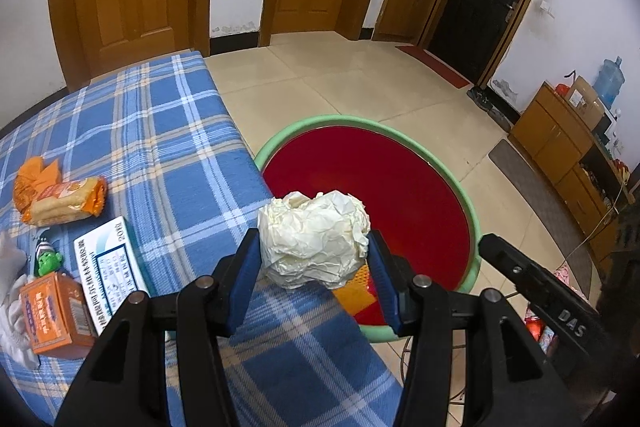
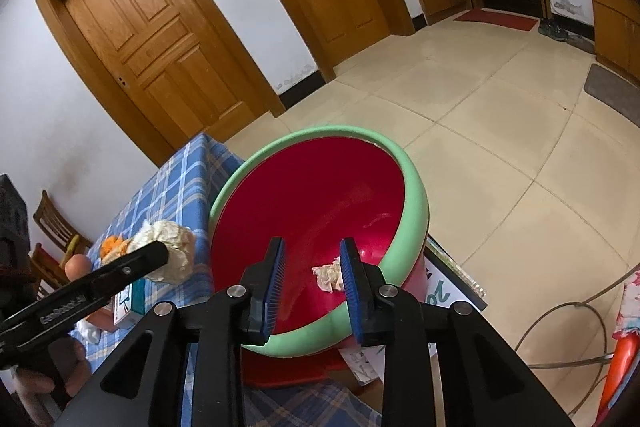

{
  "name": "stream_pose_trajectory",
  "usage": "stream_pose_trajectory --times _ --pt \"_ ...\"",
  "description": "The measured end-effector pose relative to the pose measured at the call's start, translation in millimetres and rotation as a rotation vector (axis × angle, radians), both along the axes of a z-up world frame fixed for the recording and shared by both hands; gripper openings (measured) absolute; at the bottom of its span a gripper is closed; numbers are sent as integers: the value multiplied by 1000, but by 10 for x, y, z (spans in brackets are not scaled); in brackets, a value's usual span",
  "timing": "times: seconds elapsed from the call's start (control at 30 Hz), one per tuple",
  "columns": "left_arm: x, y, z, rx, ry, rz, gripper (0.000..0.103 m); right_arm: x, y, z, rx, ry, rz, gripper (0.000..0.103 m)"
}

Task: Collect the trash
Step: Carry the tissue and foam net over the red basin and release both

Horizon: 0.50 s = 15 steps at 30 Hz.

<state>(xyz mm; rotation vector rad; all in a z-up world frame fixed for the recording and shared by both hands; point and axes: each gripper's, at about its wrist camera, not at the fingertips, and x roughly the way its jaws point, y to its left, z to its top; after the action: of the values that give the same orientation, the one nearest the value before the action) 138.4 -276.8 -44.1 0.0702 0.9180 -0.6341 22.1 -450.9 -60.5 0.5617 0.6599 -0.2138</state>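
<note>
Left wrist view: left claw (image 1: 314,255) clenched on a paper ball (image 1: 314,239), carried from the checked worktop (image 1: 160,147) toward the red basin (image 1: 474,215) — the trash bin, judging by its contents. Right wrist view: right claw (image 2: 312,275) released, jaws apart over the basin, a small paper scrap (image 2: 326,277) lying inside — apparently just let go.

Crumpled white paper ball (image 1: 314,239) above table edge; small wad (image 2: 328,277) inside red basin (image 2: 320,195).
</note>
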Motion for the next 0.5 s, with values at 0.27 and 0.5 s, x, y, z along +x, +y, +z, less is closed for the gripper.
stream_pose_trajectory --times 0.27,0.5 --pt "30 -125 9 5 -18 -7 66 -68 -53 30 0 -12 -24 29" --pt "32 -66 6 -4 -4 12 67 -76 -68 17 2 -5 -30 29"
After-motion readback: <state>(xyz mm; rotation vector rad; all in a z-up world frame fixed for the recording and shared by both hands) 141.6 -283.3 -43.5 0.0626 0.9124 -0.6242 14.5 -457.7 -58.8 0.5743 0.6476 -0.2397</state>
